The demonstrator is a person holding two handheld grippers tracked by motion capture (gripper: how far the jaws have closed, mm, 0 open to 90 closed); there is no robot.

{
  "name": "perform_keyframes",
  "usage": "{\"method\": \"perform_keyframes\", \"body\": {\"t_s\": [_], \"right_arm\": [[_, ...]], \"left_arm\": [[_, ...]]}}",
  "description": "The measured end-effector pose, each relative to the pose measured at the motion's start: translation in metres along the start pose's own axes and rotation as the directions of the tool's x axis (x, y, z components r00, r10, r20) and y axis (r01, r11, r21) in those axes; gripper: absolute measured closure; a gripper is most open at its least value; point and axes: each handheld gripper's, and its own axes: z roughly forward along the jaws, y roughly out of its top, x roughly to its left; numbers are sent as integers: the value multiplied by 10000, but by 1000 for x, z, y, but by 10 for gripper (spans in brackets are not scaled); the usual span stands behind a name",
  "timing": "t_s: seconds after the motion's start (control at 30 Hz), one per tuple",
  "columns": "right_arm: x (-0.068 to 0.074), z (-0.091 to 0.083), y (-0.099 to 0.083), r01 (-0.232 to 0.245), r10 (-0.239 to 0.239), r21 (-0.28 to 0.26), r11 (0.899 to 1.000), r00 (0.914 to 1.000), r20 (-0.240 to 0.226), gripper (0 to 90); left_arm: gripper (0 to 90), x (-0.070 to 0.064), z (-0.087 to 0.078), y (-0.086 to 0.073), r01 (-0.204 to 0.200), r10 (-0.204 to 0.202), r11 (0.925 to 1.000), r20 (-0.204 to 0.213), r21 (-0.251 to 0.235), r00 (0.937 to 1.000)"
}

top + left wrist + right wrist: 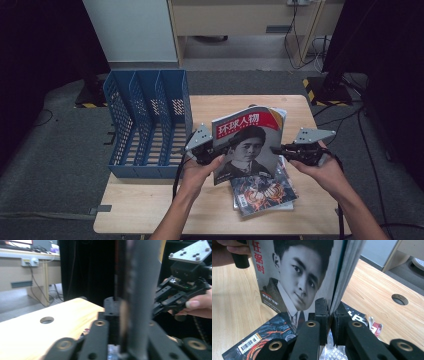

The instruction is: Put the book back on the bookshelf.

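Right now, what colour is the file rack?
Blue, with perforated mesh walls; clearest in the high view.

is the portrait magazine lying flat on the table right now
No, the portrait magazine is held upright above the table, pinched at its edges by the left gripper and right gripper.

An office or lab: desks (240, 17), trailing cables (300, 37), blue file rack (145, 125).
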Motion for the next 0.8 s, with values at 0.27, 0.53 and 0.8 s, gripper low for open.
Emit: {"method": "perform_keyframes", "body": {"t_s": [0.27,0.53,0.8], "right_arm": [[-9,1,-4,-420,421,-31,9991,9989,200,764],[-15,-1,-4,-621,613,236,9978,9977,303,643],[-17,1,-13,-766,718,763,9941,9954,633,451]], "left_arm": [[866,-7,1,1,-369,369,9993,-56,-38,9993],[866,-13,2,5,-477,479,9987,128,-188,9988],[866,-14,0,11,-617,619,9977,50,-280,9981]]}}
